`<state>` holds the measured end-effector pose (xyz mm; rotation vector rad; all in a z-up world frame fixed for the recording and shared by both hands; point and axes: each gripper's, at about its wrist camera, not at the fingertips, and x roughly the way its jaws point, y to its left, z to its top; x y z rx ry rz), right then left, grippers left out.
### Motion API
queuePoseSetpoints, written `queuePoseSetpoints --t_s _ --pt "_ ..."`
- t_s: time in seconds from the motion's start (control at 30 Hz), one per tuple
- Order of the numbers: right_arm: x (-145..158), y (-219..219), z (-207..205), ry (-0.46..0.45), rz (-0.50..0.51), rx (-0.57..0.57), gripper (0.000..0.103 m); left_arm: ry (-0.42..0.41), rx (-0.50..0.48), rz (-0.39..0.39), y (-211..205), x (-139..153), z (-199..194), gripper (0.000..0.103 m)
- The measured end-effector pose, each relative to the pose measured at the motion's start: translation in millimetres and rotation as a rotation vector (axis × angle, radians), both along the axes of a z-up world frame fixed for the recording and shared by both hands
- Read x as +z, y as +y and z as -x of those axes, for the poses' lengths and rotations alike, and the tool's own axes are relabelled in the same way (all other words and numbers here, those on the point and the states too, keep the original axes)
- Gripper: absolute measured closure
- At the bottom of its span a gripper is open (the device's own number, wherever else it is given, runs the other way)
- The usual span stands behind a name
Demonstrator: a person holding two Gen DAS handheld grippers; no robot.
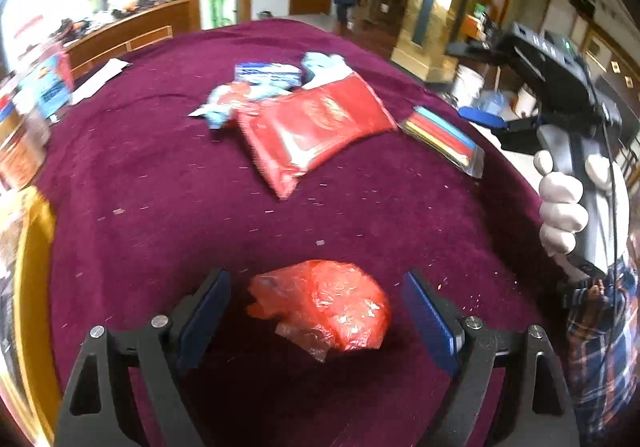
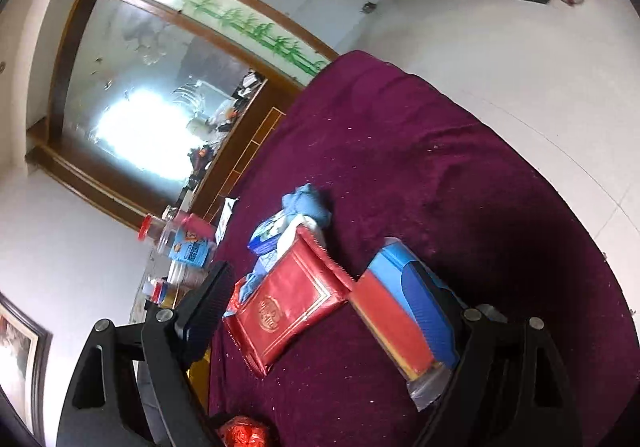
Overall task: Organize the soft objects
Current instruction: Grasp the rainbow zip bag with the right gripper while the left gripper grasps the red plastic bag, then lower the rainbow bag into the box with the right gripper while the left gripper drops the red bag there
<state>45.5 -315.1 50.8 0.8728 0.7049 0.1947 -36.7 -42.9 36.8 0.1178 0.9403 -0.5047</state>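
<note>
Where packets lie, maroon tablecloth (image 1: 360, 207), white floor (image 2: 500, 59).

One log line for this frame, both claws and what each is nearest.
left claw: open, straddling red crumpled bag, no pad contact | right claw: open, above colored pack | red packet: untouched

Lay on the tablecloth (image 1: 160, 175): crumpled bag (image 1: 324, 305) nearest, between the wide jaws of the left gripper (image 1: 316, 311), touching neither. Farther back, flat packet (image 1: 316, 127), partly over a small heap of packets (image 1: 260, 83). Just right of it, striped pack (image 1: 444, 137), near the edge.
</note>
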Motion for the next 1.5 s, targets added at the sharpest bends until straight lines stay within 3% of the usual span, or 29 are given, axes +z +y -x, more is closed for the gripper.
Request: queuePoseSetpoints --t_s 0.2,0.33,0.4,0.43,0.6,0.77,0.93,1.23,1.3,1.5 --pt "1.3 -0.2 -3.8 0.013 0.032 0.005 0.018 0.033 -0.016 -0.037 -17.7 -21.2 -3.9 0.014" --pt "-0.1 -0.5 -4.6 0.025 0.037 0.003 0.018 0.003 -0.026 -0.016 -14.0 -21.1 0.5 0.016" --pt "0.1 -1.6 -3.2 0.029 0.037 -0.001 0.018 -0.002 -0.025 0.016 -8.3 -18.8 2.0 0.048" --pt "-1.0 -2.3 -3.4 0.034 0.038 -0.004 0.018 0.006 -0.032 0.026 -6.6 -18.3 1.9 0.050" --pt "-5.3 -2.8 -5.6 0.059 0.042 -0.008 0.018 -0.022 -0.036 0.048 1.5 -9.8 11.7 0.052" --pt "-7.7 -1.3 -7.5 0.096 0.080 -0.017 0.018 -0.042 -0.016 0.133 23.9 11.0 25.5 0.052" --pt "-10.5 14.4 -15.5 0.161 0.203 0.009 0.018 -0.052 0.046 0.198 57.5 26.5 33.1 0.052" --pt "-16.3 79.2 -25.3 0.237 0.676 0.095 0.018 -0.087 0.178 0.237 122.6 44.0 54.0 0.052" --pt "-18.4 85.1 -24.8 0.241 0.726 0.100 0.018 -0.100 0.215 0.238 141.9 48.5 60.3 0.052" --pt "-20.2 86.6 -21.8 0.235 0.738 0.094 0.018 -0.128 0.402 0.214 222.8 46.8 86.0 0.052"
